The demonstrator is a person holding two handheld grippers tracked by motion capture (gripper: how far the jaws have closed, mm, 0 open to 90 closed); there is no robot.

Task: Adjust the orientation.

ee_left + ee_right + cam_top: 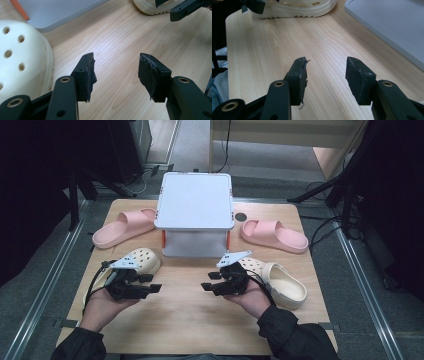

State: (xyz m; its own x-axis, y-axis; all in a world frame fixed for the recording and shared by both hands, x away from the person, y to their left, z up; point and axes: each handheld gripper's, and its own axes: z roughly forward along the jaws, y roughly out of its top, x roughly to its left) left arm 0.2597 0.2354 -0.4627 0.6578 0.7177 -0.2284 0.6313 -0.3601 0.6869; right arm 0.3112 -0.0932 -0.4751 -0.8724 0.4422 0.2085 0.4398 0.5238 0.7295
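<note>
The right tongs (326, 75) hover over bare wooden bench (262, 50), jaws apart with nothing between them. A cream perforated clog (294, 8) lies at the far edge; a grey box lid (392, 27) sits right

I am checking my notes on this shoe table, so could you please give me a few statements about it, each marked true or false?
1. Both the left claw and the right claw are open with nothing between the jaws. True.
2. Two pink slides lie on the table. True: the left pink slide and the right pink slide flank the white box.
3. The box has no lid. False: a lid covers it.
4. A cream clog sits inside the box. False: the left cream clog and the right cream clog lie on the table.
</note>
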